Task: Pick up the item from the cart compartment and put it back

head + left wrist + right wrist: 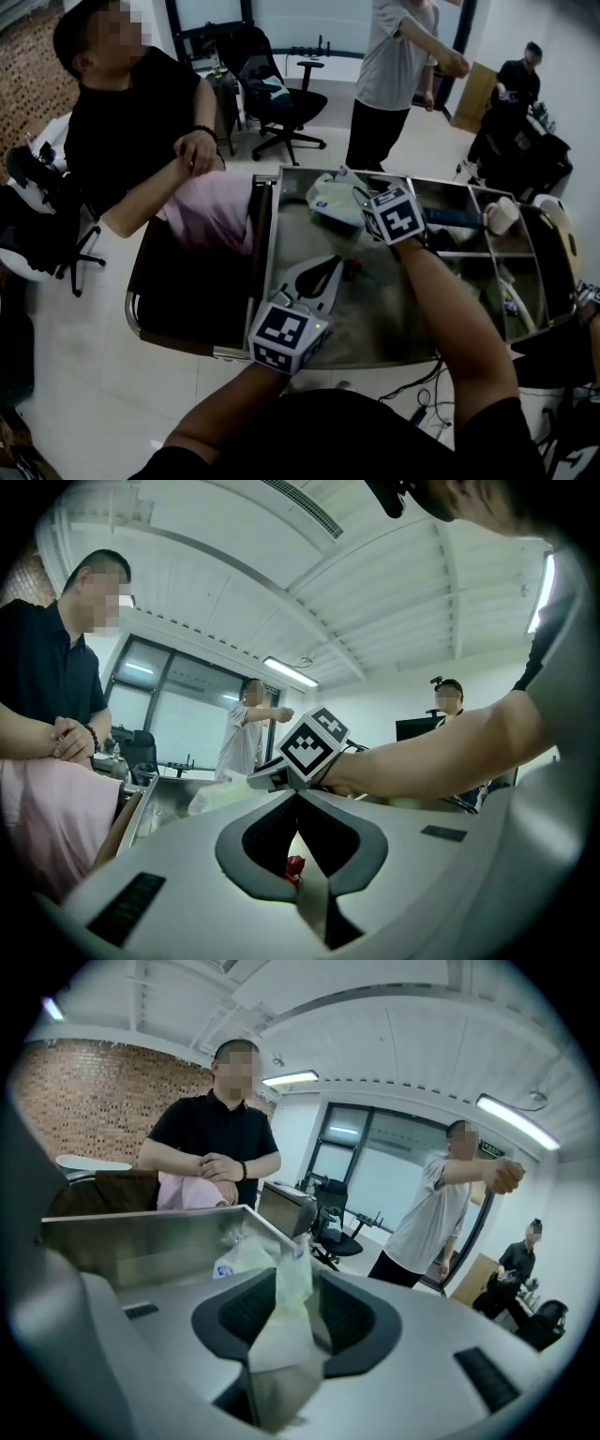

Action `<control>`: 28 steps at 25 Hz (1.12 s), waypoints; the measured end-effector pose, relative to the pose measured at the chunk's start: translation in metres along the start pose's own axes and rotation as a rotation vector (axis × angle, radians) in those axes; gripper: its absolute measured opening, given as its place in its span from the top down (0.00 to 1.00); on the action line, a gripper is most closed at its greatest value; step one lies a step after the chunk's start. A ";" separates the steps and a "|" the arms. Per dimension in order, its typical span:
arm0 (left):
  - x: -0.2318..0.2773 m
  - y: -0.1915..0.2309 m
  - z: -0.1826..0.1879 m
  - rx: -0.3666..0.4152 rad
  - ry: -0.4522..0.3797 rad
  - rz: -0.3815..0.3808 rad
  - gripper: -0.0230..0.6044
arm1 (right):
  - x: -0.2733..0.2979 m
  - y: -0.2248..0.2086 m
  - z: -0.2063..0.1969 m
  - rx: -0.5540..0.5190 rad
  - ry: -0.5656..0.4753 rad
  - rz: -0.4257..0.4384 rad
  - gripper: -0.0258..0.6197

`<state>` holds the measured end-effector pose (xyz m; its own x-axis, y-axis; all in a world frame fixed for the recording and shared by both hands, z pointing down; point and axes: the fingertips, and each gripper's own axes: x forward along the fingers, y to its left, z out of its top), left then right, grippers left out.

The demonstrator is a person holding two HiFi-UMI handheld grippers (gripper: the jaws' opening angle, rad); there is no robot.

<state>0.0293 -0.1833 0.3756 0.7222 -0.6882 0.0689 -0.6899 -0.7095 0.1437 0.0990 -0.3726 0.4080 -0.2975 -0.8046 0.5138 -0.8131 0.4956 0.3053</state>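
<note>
Bag (330,199) film is lying unpinched between our right gripper's (289,1283) parted jaws, close to the far wall of the cart's (271,234) 1 big compartment. We are holding our left gripper (298,797) empty, jaws together, over open floor by the near rim.

Steep overhead, two along-jaw close-ups, cart (384,319) shared

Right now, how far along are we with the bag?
The bag sits in the big bay of the cart, so the return looks nearly done. In hand: the right tool has its jaws open with a fold of bag between them. Left: draw that tool clear. The left tool is shut, empty.
</note>
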 end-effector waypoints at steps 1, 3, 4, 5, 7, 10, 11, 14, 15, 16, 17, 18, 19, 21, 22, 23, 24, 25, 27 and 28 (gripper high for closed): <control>0.000 0.000 0.000 -0.001 -0.001 0.001 0.96 | 0.000 -0.001 -0.001 -0.007 0.004 -0.006 0.69; 0.000 0.001 0.000 -0.001 -0.001 0.003 0.96 | -0.002 -0.002 -0.001 -0.013 0.001 -0.009 0.69; 0.000 0.001 0.000 0.000 -0.001 0.003 0.96 | -0.004 -0.001 0.000 -0.010 -0.006 -0.006 0.69; 0.000 0.001 0.000 0.000 -0.001 0.004 0.96 | -0.006 0.000 0.001 -0.007 -0.010 -0.001 0.69; 0.000 0.002 0.000 0.000 0.000 0.005 0.96 | -0.010 0.001 0.001 -0.001 -0.015 0.004 0.69; 0.000 0.002 0.000 0.002 0.001 0.007 0.96 | -0.015 0.003 -0.001 0.026 -0.028 0.013 0.69; 0.000 0.002 0.000 0.002 0.002 0.007 0.96 | -0.017 0.005 0.000 0.037 -0.034 0.017 0.69; 0.000 0.002 0.000 0.002 0.002 0.011 0.96 | -0.028 0.012 0.004 0.072 -0.058 0.036 0.69; 0.000 0.003 0.000 0.002 0.002 0.013 0.96 | -0.032 0.014 0.005 0.090 -0.070 0.042 0.70; -0.001 0.003 0.000 0.000 0.002 0.015 0.96 | -0.037 0.016 0.006 0.113 -0.084 0.048 0.75; -0.001 0.003 0.000 -0.001 0.002 0.017 0.96 | -0.042 0.018 0.007 0.140 -0.104 0.056 0.84; -0.001 0.004 0.000 -0.001 0.001 0.020 0.96 | -0.049 0.021 0.009 0.172 -0.129 0.065 0.92; -0.001 0.004 0.000 -0.001 -0.001 0.021 0.96 | -0.057 0.023 0.011 0.207 -0.159 0.076 0.94; 0.000 0.004 0.000 -0.001 -0.002 0.022 0.96 | -0.075 0.029 0.016 0.277 -0.224 0.105 0.94; 0.000 0.004 0.000 0.000 -0.002 0.021 0.96 | -0.085 0.033 0.018 0.306 -0.255 0.119 0.94; 0.000 0.004 0.000 0.000 -0.001 0.020 0.96 | -0.094 0.036 0.020 0.330 -0.282 0.132 0.94; 0.000 0.003 0.000 0.001 0.000 0.019 0.96 | -0.102 0.039 0.022 0.351 -0.306 0.140 0.94; 0.000 0.003 0.000 0.002 0.000 0.018 0.96 | -0.110 0.042 0.023 0.367 -0.327 0.146 0.94; 0.000 0.003 0.000 0.003 0.000 0.017 0.96 | -0.123 0.047 0.023 0.386 -0.356 0.152 0.94; 0.000 0.003 0.000 0.004 0.000 0.017 0.96 | -0.128 0.048 0.023 0.393 -0.365 0.155 0.94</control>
<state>0.0269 -0.1855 0.3763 0.7103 -0.7003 0.0713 -0.7023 -0.6982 0.1388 0.0865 -0.2526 0.3385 -0.5256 -0.8277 0.1967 -0.8507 0.5142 -0.1093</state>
